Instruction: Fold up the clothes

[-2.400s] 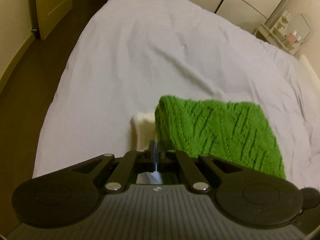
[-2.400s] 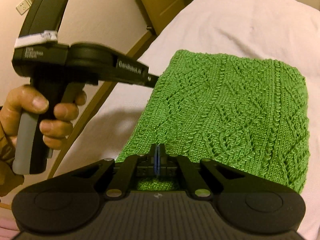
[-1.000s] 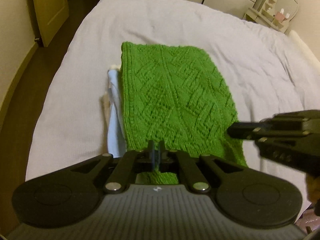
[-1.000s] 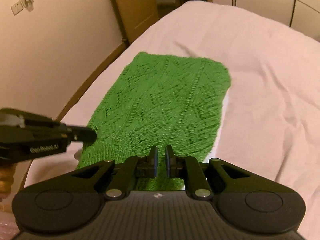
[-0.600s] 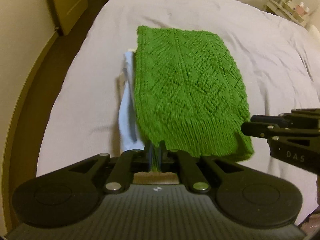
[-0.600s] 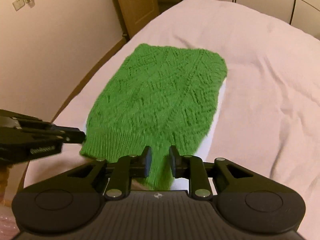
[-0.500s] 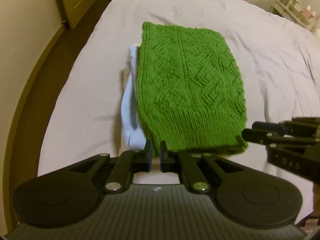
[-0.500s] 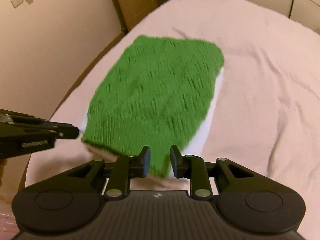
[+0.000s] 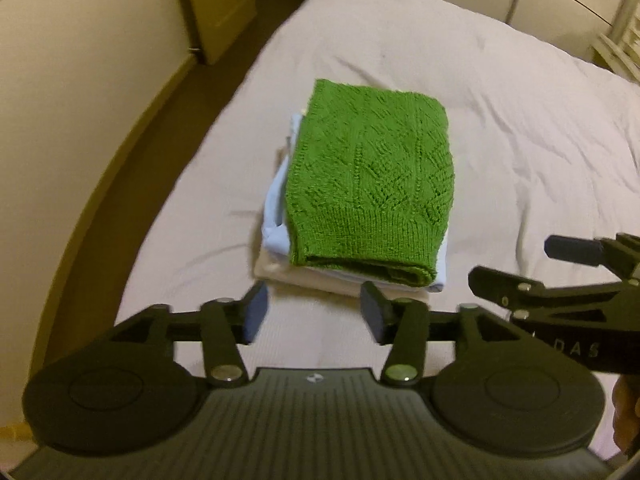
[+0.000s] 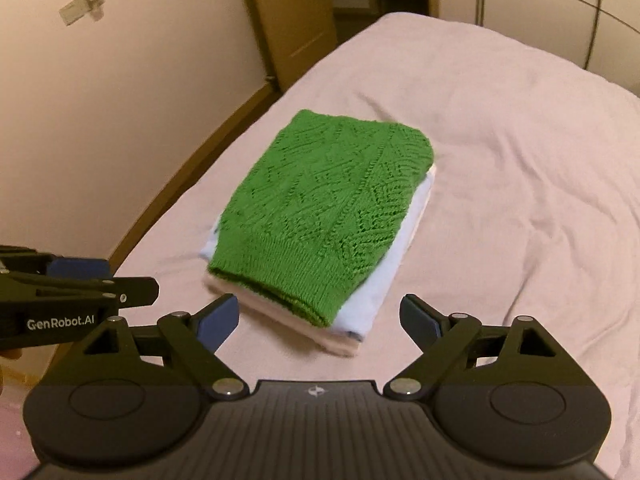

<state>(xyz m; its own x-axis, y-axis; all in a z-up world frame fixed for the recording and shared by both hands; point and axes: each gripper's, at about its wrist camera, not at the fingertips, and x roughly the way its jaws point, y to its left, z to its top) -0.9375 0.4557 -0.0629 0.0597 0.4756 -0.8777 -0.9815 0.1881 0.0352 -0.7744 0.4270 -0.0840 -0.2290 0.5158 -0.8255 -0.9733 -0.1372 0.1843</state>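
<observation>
Folded green cable-knit sweater [image 9: 370,184] lies flat on top of a small stack: beneath it a folded pale blue garment [image 9: 276,220], and under that a cream-white folded piece [image 9: 304,278], all on the pale, lightly wrinkled bed sheet [image 9: 520,128] near the bed's left edge. Left gripper [image 9: 314,312] hangs just short of the stack's near end, jaws spread wide, nothing between them. Right gripper [image 10: 320,318] likewise, jaws parted wider than the stack's near corner, holding nothing. Neither touches cloth. Sweater's long axis runs away from both grippers, ribbed hem toward them, far end pointing up the bed toward the wooden door [image 10: 296,12]. In the left wrist view the stack sits dead ahead, slightly right of the jaw gap; in the right wrist view it sits ahead and a little left, its near right corner closest to the fingers. The two grippers flank the hem end, right one visible at the edge of the left view, left one at the edge of the right view. Distance about equal; cannot call one clearly nearer. Judgement: this piece looks folded and stacked, blue layer poking out unevenly on both long sides. Any next move, squaring the stack or shifting it, would start from the hem end, each gripper on its own corner.
</observation>
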